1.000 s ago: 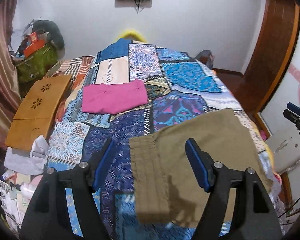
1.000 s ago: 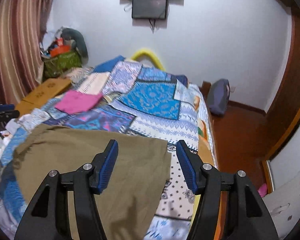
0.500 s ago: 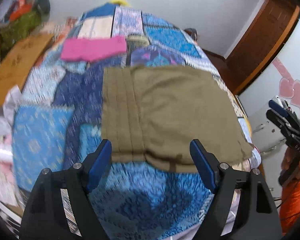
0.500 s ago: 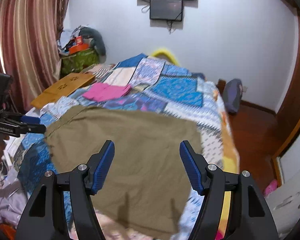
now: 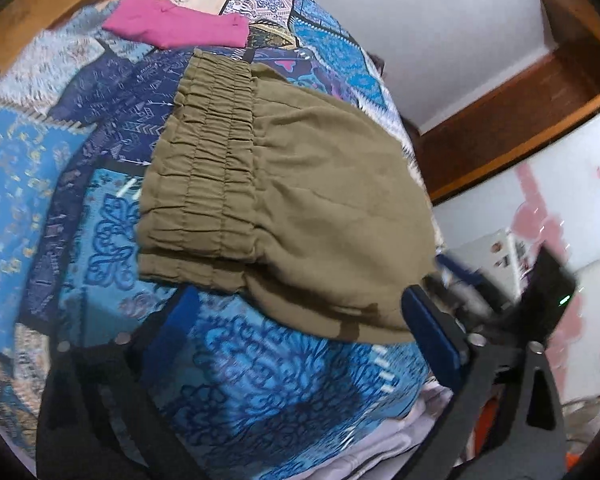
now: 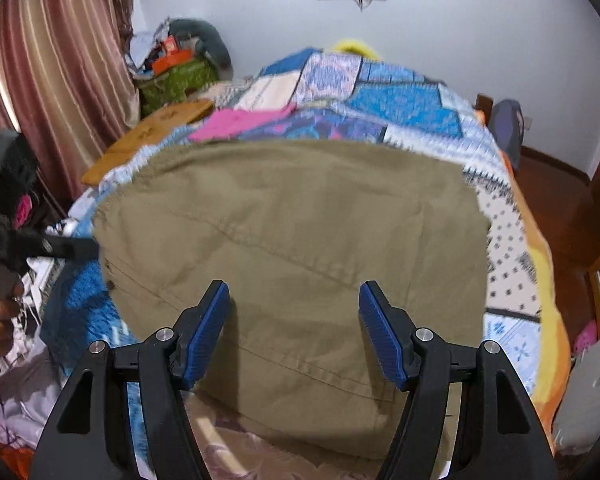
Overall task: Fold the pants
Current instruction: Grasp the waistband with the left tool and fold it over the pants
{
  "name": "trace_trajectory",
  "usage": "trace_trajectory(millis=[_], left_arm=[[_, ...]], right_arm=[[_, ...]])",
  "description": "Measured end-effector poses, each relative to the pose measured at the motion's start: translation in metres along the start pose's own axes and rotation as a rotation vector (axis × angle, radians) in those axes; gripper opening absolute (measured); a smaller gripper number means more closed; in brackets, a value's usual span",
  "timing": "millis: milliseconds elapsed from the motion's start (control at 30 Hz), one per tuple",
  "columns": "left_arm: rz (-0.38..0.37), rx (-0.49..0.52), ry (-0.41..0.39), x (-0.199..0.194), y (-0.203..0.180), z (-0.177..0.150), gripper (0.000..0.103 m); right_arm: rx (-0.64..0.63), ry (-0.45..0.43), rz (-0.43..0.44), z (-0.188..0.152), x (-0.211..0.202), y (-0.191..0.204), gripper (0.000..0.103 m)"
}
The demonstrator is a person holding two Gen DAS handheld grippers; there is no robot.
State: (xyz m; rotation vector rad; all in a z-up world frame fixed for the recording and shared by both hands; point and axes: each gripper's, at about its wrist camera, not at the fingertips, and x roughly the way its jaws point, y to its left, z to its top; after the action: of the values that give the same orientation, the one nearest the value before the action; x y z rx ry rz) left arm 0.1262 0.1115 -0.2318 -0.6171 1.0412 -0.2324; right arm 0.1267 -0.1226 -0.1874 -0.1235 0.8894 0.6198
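Observation:
Olive-brown pants [image 5: 300, 200] lie folded on a patchwork bedspread [image 5: 52, 168], with the gathered elastic waistband [image 5: 204, 160] toward the left. My left gripper [image 5: 300, 320] is open and empty, just short of the near edge of the pants. In the right wrist view the pants [image 6: 300, 240] spread across the bed's near end. My right gripper [image 6: 294, 332] is open and empty, hovering over their near part. The left gripper [image 6: 40, 246] shows at the left edge there, next to the pants' left edge.
A folded pink garment [image 5: 180, 32] lies farther up the bed [image 6: 240, 120]. A wooden board [image 6: 152, 132] rests at the bed's left side, by a striped curtain [image 6: 52, 80] and a cluttered pile [image 6: 176, 64]. A wooden door frame [image 5: 520, 112] stands to the right.
Both grippers have dropped lower and closer to the pants; the left view tilted and moved toward the waistband corner. Both grippers stay open and the pants have not moved.

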Motion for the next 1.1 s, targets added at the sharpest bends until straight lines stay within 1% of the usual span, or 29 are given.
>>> trace_trajectory(millis=[33, 167, 300, 333, 367, 400, 433, 467, 533, 567, 600, 667, 700, 767, 867, 933, 1000, 1100], left_arm=[[-0.004, -0.008, -0.005, 0.002, 0.002, 0.001, 0.102], [0.000, -0.030, -0.027, 0.010, 0.003, 0.010, 0.102], [0.001, -0.107, -0.069, 0.016, 0.008, 0.027, 0.102], [0.008, -0.118, -0.078, 0.016, 0.009, 0.031, 0.100], [0.037, -0.129, -0.094, 0.017, 0.009, 0.035, 0.091], [0.082, -0.128, -0.105, 0.017, 0.008, 0.039, 0.077], [0.121, -0.126, -0.111, 0.017, 0.007, 0.041, 0.058], [0.157, -0.134, -0.119, 0.017, 0.007, 0.043, 0.051], [0.144, -0.161, -0.130, 0.014, 0.011, 0.046, 0.042], [0.140, -0.163, -0.140, 0.011, 0.012, 0.046, 0.040], [0.151, -0.142, -0.148, 0.008, 0.010, 0.046, 0.037], [0.213, -0.081, -0.181, 0.000, 0.003, 0.044, 0.035], [0.278, -0.025, -0.206, -0.005, -0.004, 0.042, 0.035], [0.361, 0.048, -0.241, -0.012, -0.012, 0.037, 0.035], [0.485, 0.118, -0.290, -0.026, -0.015, 0.036, 0.035], [0.594, 0.162, -0.332, -0.036, -0.014, 0.036, 0.034], [0.656, 0.188, -0.362, -0.045, -0.015, 0.038, 0.034], [0.683, 0.227, -0.391, -0.058, -0.021, 0.038, 0.034]], right_arm=[[0.002, 0.016, 0.008, -0.004, 0.004, 0.000, 0.064], [0.006, 0.007, 0.022, -0.010, 0.003, -0.002, 0.064], [-0.002, 0.006, 0.026, -0.012, 0.003, -0.001, 0.064], [-0.003, 0.004, 0.028, -0.012, 0.003, -0.001, 0.064], [-0.001, 0.003, 0.030, -0.013, 0.003, -0.001, 0.064], [0.002, 0.003, 0.030, -0.013, 0.003, -0.002, 0.064], [0.006, 0.002, 0.029, -0.013, 0.003, -0.002, 0.064], [0.010, 0.002, 0.027, -0.012, 0.004, -0.004, 0.064], [0.023, 0.003, 0.029, -0.012, 0.003, -0.007, 0.064], [0.028, 0.004, 0.028, -0.012, 0.003, -0.008, 0.065], [0.031, 0.005, 0.026, -0.012, 0.002, -0.008, 0.065], [0.036, 0.007, 0.023, -0.011, 0.002, -0.009, 0.065], [0.037, 0.009, 0.024, -0.011, 0.001, -0.008, 0.065], [0.028, 0.010, 0.024, -0.010, 0.001, -0.006, 0.064], [0.006, 0.006, 0.015, -0.008, -0.001, -0.002, 0.065], [0.002, 0.012, 0.008, -0.008, -0.001, -0.002, 0.065], [0.014, 0.014, 0.014, -0.008, -0.001, -0.005, 0.065], [0.035, -0.004, 0.015, -0.008, -0.009, -0.010, 0.065]])
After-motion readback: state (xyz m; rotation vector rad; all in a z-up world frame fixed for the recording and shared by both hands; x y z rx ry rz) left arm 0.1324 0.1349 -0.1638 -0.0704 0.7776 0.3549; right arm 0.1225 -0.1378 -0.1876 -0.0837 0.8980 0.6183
